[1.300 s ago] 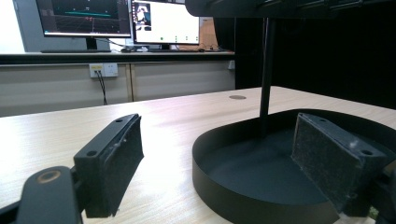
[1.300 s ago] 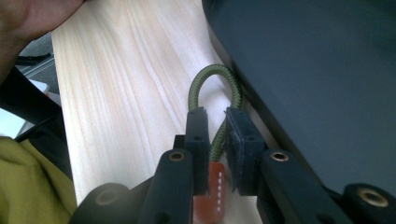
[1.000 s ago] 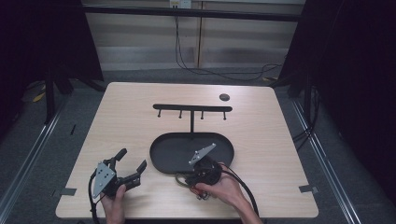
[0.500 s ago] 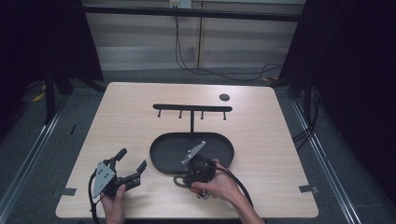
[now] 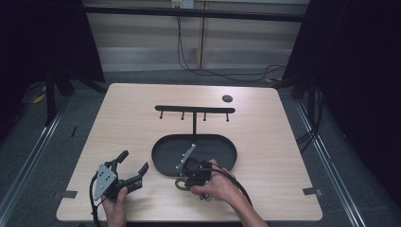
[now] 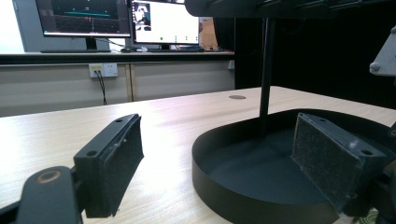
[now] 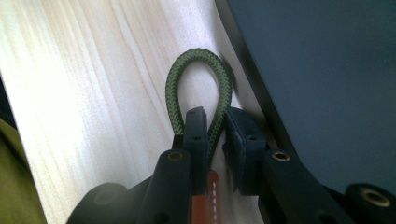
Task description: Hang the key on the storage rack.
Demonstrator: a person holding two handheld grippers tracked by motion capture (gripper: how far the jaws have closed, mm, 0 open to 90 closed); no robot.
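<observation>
Right hand-held gripper (image 7: pixel 215 140) nearly shut round green cord loop (image 7: pixel 198 84) – black tray (image 7: pixel 327 84) alongside; left (image 6: pixel 224 163) agape

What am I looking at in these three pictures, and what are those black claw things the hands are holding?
A person sits at a wooden table, each hand holding a two-jaw gripper with its own camera. One picture looks down from above; the other two look along each gripper's jaws. On the table stand a black oval tray with a hook rack on a post, and a small dark disc. The left gripper rests open, holding nothing. The right gripper, beside the tray's edge, has its jaws around one strand of a green cord loop fixed to a brown leather tab.
</observation>
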